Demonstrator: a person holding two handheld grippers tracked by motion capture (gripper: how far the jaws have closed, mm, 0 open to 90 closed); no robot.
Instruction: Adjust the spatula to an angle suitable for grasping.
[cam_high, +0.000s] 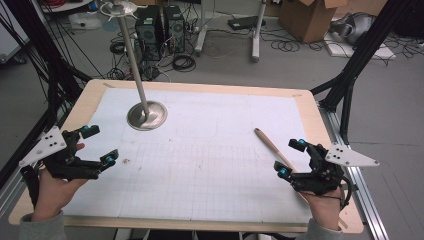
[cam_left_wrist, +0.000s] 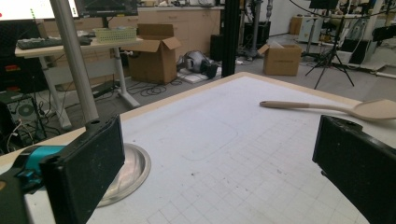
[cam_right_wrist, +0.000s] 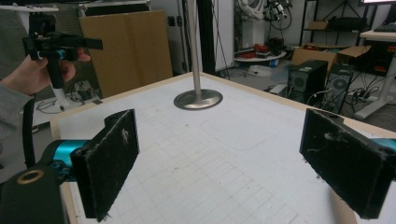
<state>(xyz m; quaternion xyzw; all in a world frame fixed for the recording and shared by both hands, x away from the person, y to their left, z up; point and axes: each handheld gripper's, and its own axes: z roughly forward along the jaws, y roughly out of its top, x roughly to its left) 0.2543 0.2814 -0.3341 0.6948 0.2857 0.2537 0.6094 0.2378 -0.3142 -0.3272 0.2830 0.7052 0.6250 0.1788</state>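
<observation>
On the table (cam_high: 210, 85) lies a white mat (cam_high: 200, 165) with squares on it. Near its right edge rests a wooden spoon (cam_high: 268, 144), handle pointing away from me. Its bowl is down by my right hand (cam_high: 322, 212), partly hidden under my right gripper (cam_high: 292, 157). At the far left of the mat stands a metal pole (cam_high: 132, 55) on a round base (cam_high: 147, 115).

My left gripper (cam_high: 100, 146) is up over the left side of the mat. Its jaws are spread wide with nothing between them. My right gripper is spread wide too, and holds nothing.

Nobody told me the job, so I am guessing. I think nothing has started yet, because both tools are free. The spoon looks like the thing to pick up. To get it, I would turn my right gripper down, put one jaw on each side of the thin handle, and squeeze. The handle is skinny and lies flat, so I would have to go low.
</observation>
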